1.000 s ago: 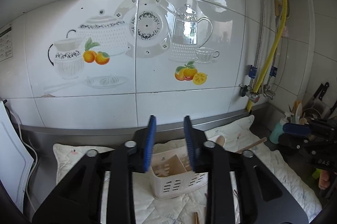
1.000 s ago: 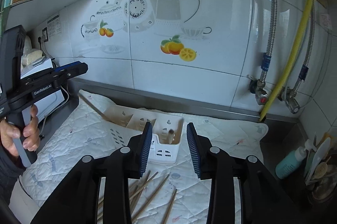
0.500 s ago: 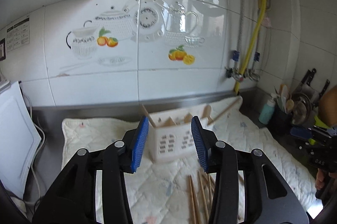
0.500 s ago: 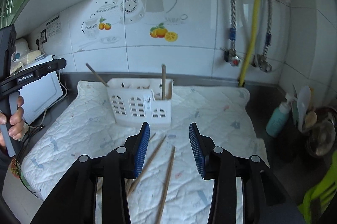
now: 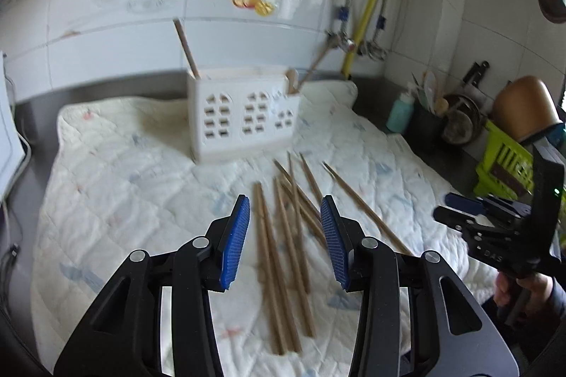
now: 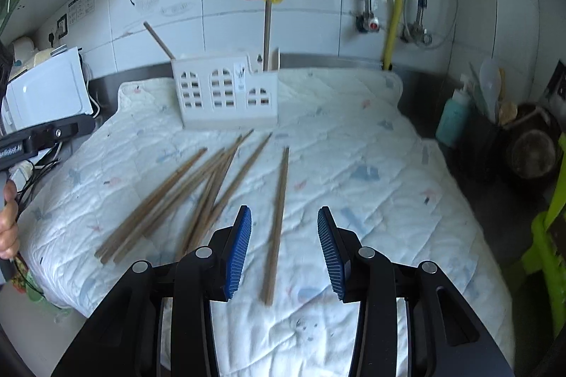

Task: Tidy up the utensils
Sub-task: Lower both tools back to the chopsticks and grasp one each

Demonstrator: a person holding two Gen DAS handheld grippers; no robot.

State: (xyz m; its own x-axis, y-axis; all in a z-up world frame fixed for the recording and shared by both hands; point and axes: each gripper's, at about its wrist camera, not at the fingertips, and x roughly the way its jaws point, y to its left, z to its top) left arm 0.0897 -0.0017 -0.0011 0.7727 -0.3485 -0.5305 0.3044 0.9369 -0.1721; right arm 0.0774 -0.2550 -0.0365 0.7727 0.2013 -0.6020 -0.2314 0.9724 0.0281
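Several thin, light, stiff wooden chopsticks [image 5: 283,246] lie loose on the quilted cloth [image 5: 116,200] before the white caddy [image 5: 244,118], and with your left gripper [image 5: 284,240] and right gripper [image 6: 283,251] both empty and parted, pinch one mid-shaft, since it may roll.

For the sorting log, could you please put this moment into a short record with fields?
surface: quilted white cloth on the counter
holder: white utensil caddy, upright, two sticks standing in it
loose items: wooden chopsticks scattered in front of the caddy; one pair lies apart
left tongs: open, empty, above the pile
right tongs: open, empty, above the separate pair
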